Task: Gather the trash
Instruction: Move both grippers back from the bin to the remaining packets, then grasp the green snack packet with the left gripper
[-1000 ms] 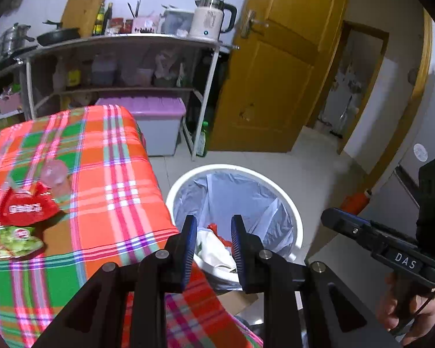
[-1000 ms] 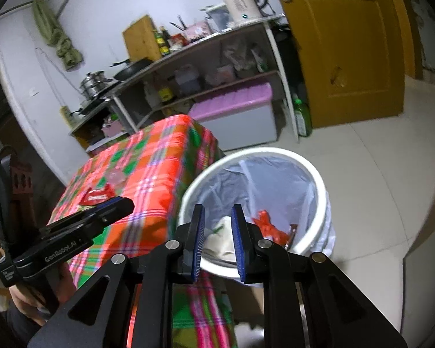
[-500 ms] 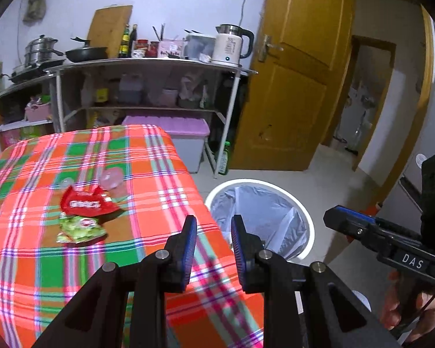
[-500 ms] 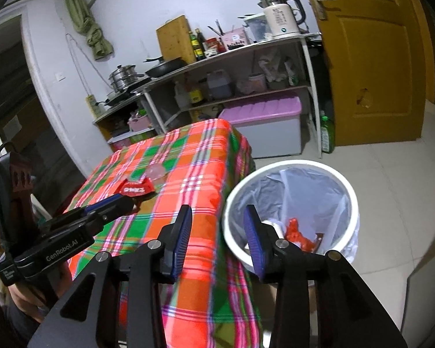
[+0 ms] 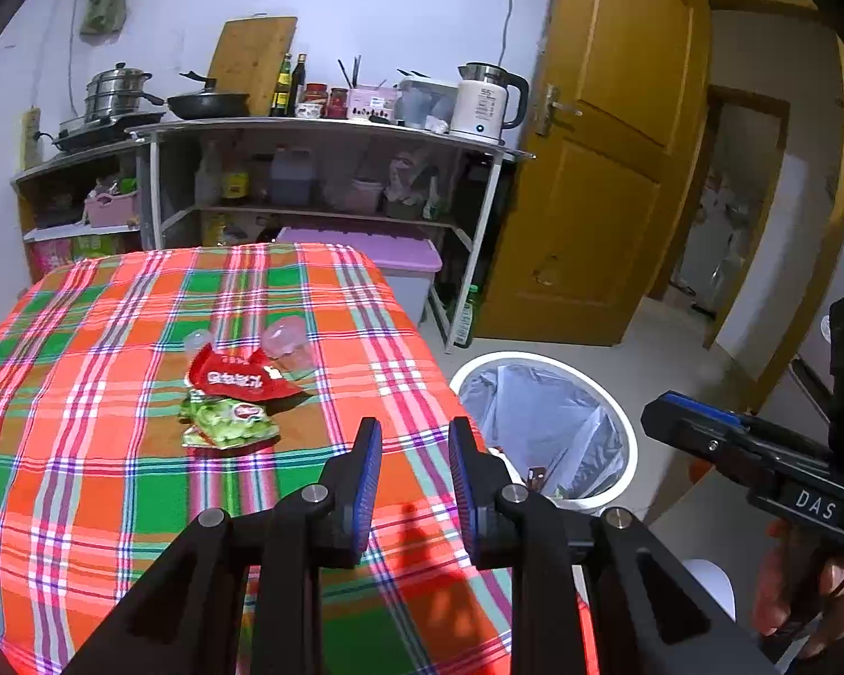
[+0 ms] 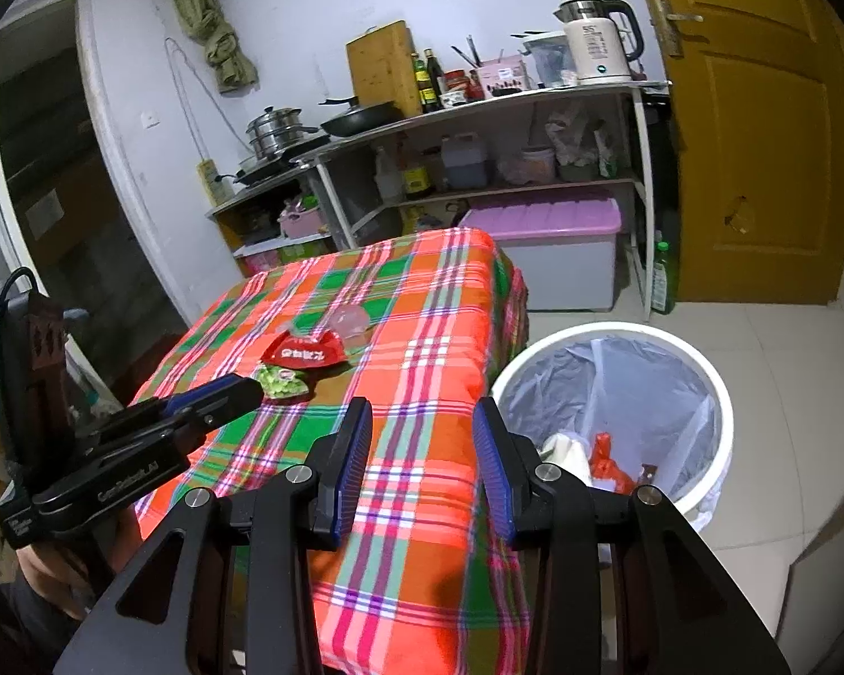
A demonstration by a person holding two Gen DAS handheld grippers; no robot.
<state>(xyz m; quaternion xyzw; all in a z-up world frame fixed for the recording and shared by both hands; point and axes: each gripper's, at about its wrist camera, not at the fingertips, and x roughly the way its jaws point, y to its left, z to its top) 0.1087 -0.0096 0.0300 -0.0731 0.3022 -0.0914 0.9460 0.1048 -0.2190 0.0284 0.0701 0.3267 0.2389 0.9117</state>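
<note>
The lower part of both views is filled by the grippers' own black frames, which hide the near edge of the table [image 5: 84, 506] and its plaid cloth. Beyond the left gripper [image 5: 413, 478], ahead and to its left, lies the trash: a red snack wrapper [image 5: 242, 379] with white lettering too small to read, crumpled and overlapping a green snack packet [image 5: 228, 422] that lies nearer the gripper. Just past the red wrapper sit two clear plastic cups [image 5: 287, 340], hard to make out against the cloth; whether they stand or lie tipped is unclear. The left gripper's jaws stand a narrow gap apart with nothing between them. The right gripper [image 6: 422, 467] has its jaws wide and empty. Ahead and to its right, on the floor beside the table, stands a white bin [image 6: 703, 371] lined with a grey bag, partly hidden by the gripper's frame; red and white scraps [image 6: 602, 455] lie inside.
</note>
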